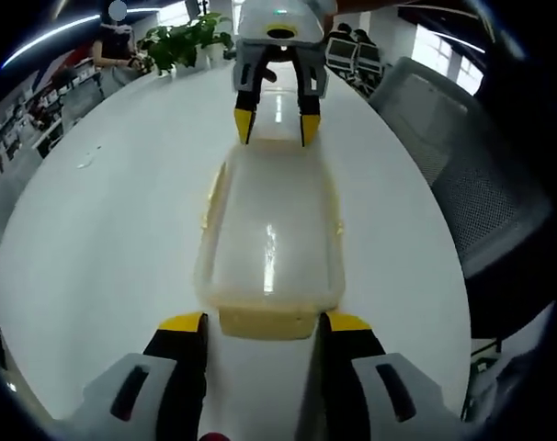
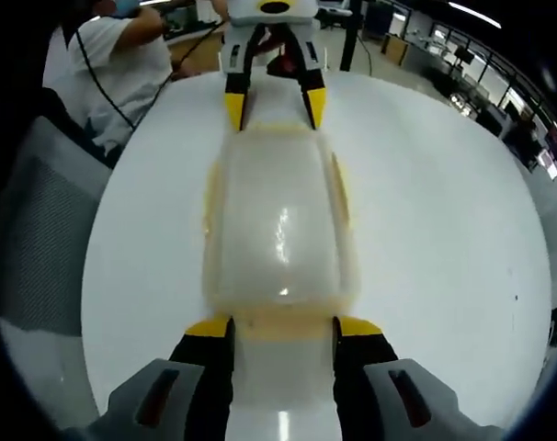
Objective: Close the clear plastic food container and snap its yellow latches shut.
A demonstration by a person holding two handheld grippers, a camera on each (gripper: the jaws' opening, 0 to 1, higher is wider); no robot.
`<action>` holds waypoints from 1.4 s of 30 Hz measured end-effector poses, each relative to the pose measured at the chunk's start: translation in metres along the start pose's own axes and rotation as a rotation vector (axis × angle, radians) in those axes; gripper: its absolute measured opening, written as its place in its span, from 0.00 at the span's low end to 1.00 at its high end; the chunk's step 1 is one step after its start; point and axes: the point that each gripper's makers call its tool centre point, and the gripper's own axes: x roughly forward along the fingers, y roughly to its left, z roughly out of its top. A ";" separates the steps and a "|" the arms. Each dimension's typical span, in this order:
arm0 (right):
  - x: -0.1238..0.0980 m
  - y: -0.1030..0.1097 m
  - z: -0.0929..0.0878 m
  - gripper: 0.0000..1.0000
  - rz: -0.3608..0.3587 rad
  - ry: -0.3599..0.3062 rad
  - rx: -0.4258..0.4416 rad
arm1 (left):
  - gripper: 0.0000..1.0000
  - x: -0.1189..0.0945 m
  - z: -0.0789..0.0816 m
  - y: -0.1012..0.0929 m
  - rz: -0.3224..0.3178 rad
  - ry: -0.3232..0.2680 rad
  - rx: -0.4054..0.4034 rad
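Observation:
A clear plastic food container [image 1: 269, 234] lies lengthwise on the white table [image 1: 104, 239] with its lid on. Pale yellow latches [image 1: 265, 322] show at its ends and along its sides. My left gripper [image 1: 265, 323] is open, its yellow-tipped jaws straddling the near end latch. At the far end stands my right gripper [image 1: 277, 124], open around that end. In the right gripper view the container [image 2: 278, 230] runs away from my right gripper [image 2: 283, 328], whose open jaws flank the end latch [image 2: 283, 323]. The left gripper [image 2: 274, 106] stands open at the far end.
A grey mesh chair [image 1: 471, 184] stands by the table's edge, and another view of it [image 2: 30, 239] shows beside the table. A potted plant [image 1: 182, 41] sits at the table's far end. A person in a white shirt [image 2: 113, 64] is near the table.

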 end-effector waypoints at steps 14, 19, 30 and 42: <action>-0.001 -0.001 0.000 0.40 0.016 0.002 0.001 | 0.39 0.002 0.001 -0.002 -0.029 0.005 0.023; 0.000 0.000 0.000 0.40 0.019 0.017 -0.011 | 0.39 0.002 0.001 -0.004 -0.030 0.016 0.030; 0.001 0.001 0.000 0.40 0.025 0.053 -0.030 | 0.40 0.002 0.000 -0.005 -0.037 0.047 0.038; 0.002 0.001 -0.001 0.40 0.028 0.082 -0.039 | 0.39 0.002 0.000 -0.006 -0.033 0.009 0.034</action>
